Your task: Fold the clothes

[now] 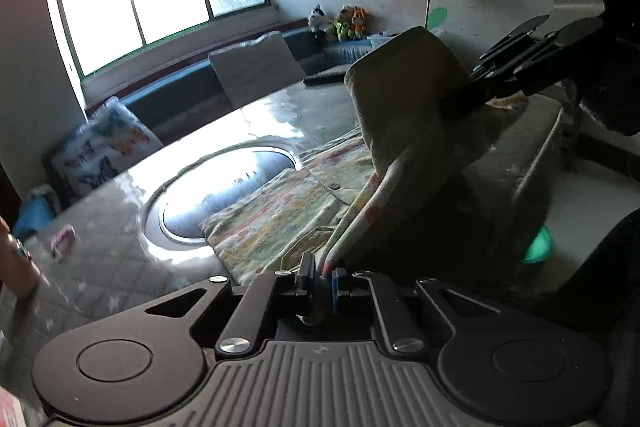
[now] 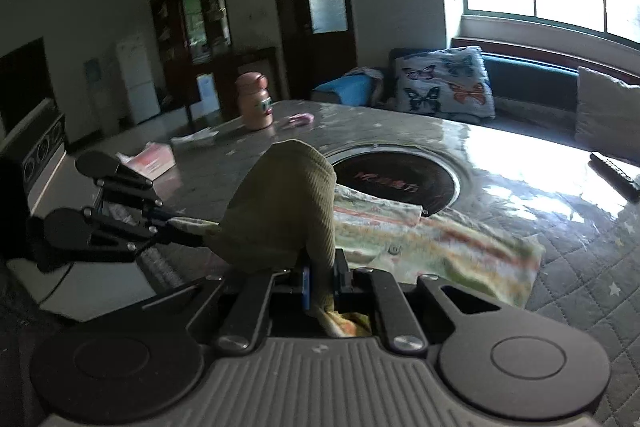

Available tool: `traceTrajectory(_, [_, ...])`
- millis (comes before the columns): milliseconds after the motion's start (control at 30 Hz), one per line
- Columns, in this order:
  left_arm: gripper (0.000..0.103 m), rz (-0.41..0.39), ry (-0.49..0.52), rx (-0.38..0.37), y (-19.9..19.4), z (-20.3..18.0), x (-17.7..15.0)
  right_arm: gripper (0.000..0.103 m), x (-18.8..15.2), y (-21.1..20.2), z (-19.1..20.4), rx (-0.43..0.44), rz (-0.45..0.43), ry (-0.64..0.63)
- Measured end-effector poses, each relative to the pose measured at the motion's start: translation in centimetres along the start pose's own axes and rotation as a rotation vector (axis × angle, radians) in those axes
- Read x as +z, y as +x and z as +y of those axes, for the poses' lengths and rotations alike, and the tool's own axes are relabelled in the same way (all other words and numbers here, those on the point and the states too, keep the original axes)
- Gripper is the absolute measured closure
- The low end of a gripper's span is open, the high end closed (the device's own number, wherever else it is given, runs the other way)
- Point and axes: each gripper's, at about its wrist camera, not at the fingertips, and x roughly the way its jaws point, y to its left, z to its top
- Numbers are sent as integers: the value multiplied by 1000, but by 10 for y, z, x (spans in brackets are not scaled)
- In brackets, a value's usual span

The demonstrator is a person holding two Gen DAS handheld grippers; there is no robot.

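Observation:
A floral printed garment [image 1: 280, 211] with an olive ribbed hem [image 1: 404, 95] lies partly on the grey quilted table [image 1: 104, 267]. My left gripper [image 1: 323, 275] is shut on the garment's edge at the near side. My right gripper [image 1: 476, 95] is shut on the olive hem and holds it lifted above the table. In the right wrist view the right gripper [image 2: 320, 283] pinches the olive hem [image 2: 284, 199], the floral garment [image 2: 440, 247] spreads to the right, and the left gripper [image 2: 188, 227] holds the cloth at the left.
A round inset hotplate [image 1: 224, 187] sits in the table's middle, also in the right wrist view [image 2: 400, 179]. A pink bottle [image 2: 256, 101], a pink box [image 2: 154, 159] and papers stand at the far side. A remote [image 2: 616, 175] lies at right. A bench with cushions [image 2: 444, 83] runs under the window.

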Motion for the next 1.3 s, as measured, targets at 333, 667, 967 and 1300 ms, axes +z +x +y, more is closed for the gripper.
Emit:
traceTrajectory(333, [94, -11, -92, 17, 41, 49, 37, 94, 41, 36, -30, -36, 17, -4])
traceTrajectory(667, [94, 114, -202, 32, 142, 111, 61, 94, 76, 118, -92, -89, 93, 15])
traceTrajectory(967, [90, 201, -311, 57, 202, 137, 50, 93, 56, 187, -124, -165, 132, 97])
traceTrajectory(1300, [86, 191, -333, 103, 216, 154, 58, 93, 41, 203, -141, -194, 100, 188])
